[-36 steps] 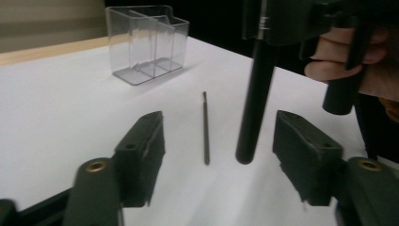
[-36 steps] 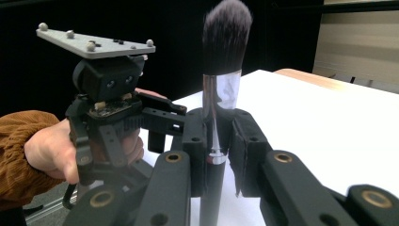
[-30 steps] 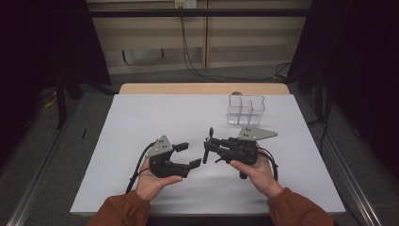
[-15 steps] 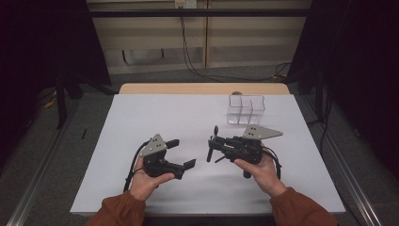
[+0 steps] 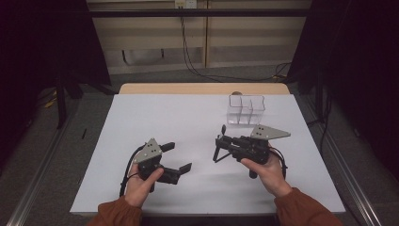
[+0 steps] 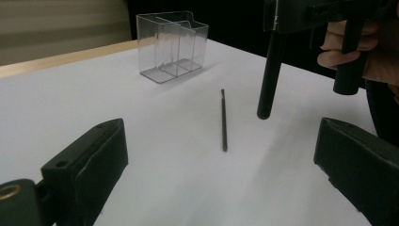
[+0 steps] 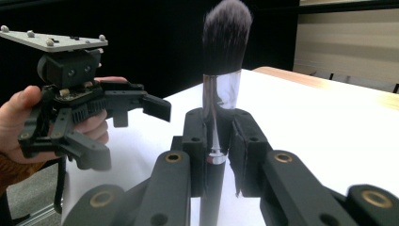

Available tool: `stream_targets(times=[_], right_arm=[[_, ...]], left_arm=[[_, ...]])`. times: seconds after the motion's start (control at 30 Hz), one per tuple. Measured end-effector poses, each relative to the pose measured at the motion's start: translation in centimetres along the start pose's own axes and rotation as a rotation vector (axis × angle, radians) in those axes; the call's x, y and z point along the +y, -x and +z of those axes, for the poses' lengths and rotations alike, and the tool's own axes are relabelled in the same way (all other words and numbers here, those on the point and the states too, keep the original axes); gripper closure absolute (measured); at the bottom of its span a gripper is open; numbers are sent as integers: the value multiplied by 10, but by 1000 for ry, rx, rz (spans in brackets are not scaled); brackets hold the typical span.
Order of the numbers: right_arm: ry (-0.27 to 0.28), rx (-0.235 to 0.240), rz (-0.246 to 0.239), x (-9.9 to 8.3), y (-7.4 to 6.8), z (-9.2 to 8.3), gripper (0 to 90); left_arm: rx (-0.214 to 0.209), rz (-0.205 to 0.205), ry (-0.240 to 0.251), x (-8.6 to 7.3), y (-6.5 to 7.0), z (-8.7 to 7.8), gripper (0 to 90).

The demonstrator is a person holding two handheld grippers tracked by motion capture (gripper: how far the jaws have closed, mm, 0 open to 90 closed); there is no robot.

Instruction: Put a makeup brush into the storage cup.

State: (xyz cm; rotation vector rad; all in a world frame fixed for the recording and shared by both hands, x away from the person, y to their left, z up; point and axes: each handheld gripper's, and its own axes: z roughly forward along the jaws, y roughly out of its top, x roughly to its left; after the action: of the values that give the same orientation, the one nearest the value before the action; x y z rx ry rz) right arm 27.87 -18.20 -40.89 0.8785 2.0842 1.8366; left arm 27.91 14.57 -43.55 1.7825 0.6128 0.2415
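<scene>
Clear organizer blocks far right; thin stick mid-table.

Brightness: the room is lying dim, with the white worktop catching most of the light.
Shadows: soft ones are spreading under the grippers.
Glare: the brush ferrule is shining.
Focus: the near jaws are blurring in both gripper views.
Grain: the high view is looking soft.

Rust-orange sleeves; black grippers topped by grey screw-studded plates.
</scene>
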Motion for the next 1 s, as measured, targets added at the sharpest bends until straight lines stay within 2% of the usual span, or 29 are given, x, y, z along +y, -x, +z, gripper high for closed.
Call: stream_targets(times=[0.2,0.3,0.37,0.53,0.77,0.8,0.9,0.93,1.0], right_arm=[[-4,-12,7,-3,3,-7,781],[-3,-22,12,-5,4,-9,781],[-6,-26,10,-6,5,-10,781],[-3,-46,7,-6,8,-16,781],[5,-74,3,-5,14,-24,781],[10,-88,3,-4,17,-29,782],[13,-97,2,-3,19,-31,781],[14,-102,5,-3,21,-34,782],[14,-112,3,-3,23,-37,781]], left_arm=[[51,2,20,2,-9,-13,19],[56,4,37,1,-11,-20,16],[75,21,41,1,-11,-25,16],[85,21,50,0,-14,-35,16],[128,19,52,-6,-21,-50,19],[142,19,53,-8,-23,-56,18],[149,17,59,-10,-24,-61,18],[155,34,67,-12,-24,-65,18],[161,17,76,-16,-25,-69,19]])
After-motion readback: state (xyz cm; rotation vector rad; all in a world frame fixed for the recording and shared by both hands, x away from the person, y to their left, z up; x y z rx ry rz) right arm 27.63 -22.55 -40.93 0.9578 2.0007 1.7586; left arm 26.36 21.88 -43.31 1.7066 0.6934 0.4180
